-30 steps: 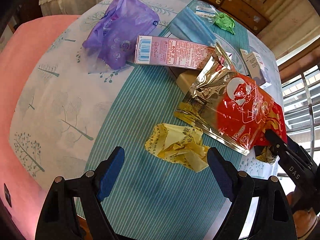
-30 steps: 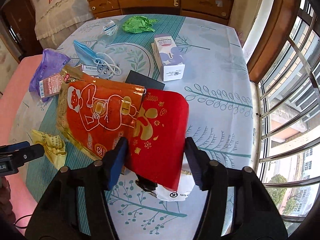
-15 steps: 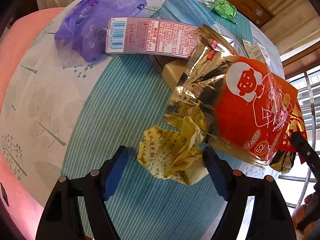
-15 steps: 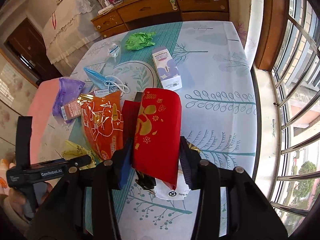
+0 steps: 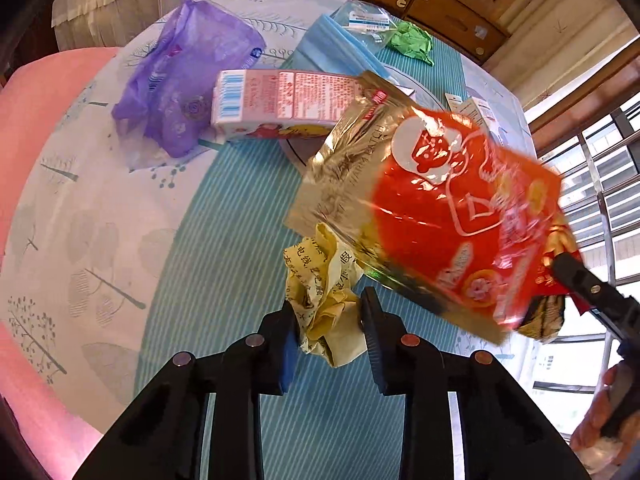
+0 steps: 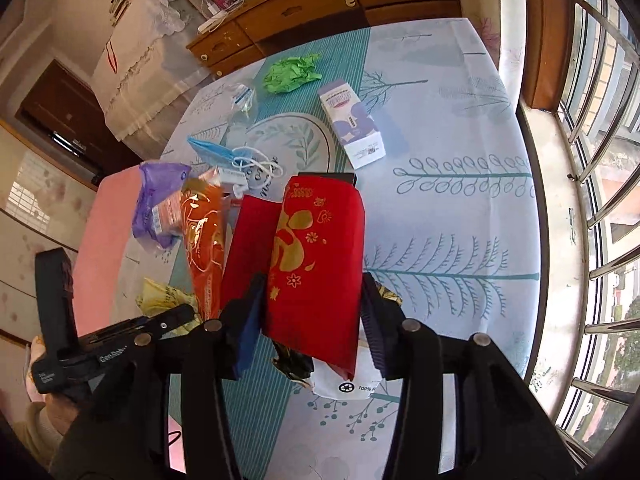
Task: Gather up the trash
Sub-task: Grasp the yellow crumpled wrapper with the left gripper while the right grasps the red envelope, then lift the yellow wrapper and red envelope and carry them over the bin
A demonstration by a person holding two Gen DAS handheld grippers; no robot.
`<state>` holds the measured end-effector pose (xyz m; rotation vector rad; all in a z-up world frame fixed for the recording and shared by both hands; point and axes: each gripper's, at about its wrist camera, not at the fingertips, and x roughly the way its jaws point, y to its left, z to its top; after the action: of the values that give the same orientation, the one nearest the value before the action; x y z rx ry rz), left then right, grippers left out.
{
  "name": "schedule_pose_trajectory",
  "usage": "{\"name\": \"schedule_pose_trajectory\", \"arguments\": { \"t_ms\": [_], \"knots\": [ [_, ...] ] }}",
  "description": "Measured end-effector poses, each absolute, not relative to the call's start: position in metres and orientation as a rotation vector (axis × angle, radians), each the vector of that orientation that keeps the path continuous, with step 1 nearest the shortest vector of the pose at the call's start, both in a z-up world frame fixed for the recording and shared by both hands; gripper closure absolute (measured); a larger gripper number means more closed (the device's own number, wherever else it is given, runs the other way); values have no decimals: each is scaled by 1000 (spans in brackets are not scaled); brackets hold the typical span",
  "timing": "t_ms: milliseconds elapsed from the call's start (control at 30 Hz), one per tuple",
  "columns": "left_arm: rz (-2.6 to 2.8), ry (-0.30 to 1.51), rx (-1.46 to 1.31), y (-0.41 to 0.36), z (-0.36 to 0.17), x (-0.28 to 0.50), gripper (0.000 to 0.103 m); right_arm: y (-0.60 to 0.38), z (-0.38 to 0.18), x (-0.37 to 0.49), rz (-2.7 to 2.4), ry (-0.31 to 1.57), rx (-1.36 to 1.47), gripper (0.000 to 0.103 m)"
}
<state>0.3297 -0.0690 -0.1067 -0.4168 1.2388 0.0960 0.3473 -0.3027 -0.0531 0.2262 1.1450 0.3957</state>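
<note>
Gripping crumpled yellow paper [image 5: 325,304] with left tongs [image 5: 329,320], nearly closed, both pads pressed into the wad. Wad looks lifted off the striped worktop [image 5: 224,264], contact underneath unclear. Right tongs [image 6: 312,312] clamped on a bundle: red envelope [image 6: 316,264] with gold print in front, orange foil pouch [image 5: 432,216] fanned out to the left, dark crinkled wrapper [image 6: 292,360] and white bag corner [image 6: 348,388] hanging below. Bundle held up off the worktop, tilted; pouch motion-blurred in the left wrist view, overlapping the top of the yellow wad there.

Still lying on the worktop:
- purple plastic bag [image 5: 184,84], far left, near the pink cushion [image 5: 44,92]
- pink carton [image 5: 284,100] on its side, just beside the purple bag
- blue face mask [image 5: 332,48] behind the carton, loops visible in right wrist view
- clear plastic packet [image 5: 368,24] near the mask
- green crumpled paper [image 5: 412,42] at the far edge
- white-and-purple box [image 6: 352,124] lying flat, well apart toward the window side

Wooden drawer cabinet [image 6: 320,4] behind the worktop.
</note>
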Motion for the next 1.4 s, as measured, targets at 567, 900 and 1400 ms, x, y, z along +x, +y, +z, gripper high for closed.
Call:
{"name": "schedule_pose_trajectory", "arguments": {
  "t_ms": [567, 900, 1400],
  "knots": [
    [61, 1223, -377, -39, -83, 295, 74, -265, -87, 347, 331, 1209, -11, 37],
    [49, 1219, -377, -41, -79, 299, 74, -252, -73, 352, 325, 1124, -109, 36],
    [29, 1224, -375, -45, -75, 302, 74, -261, -70, 371, 307, 1161, -50, 36]
  ]
}}
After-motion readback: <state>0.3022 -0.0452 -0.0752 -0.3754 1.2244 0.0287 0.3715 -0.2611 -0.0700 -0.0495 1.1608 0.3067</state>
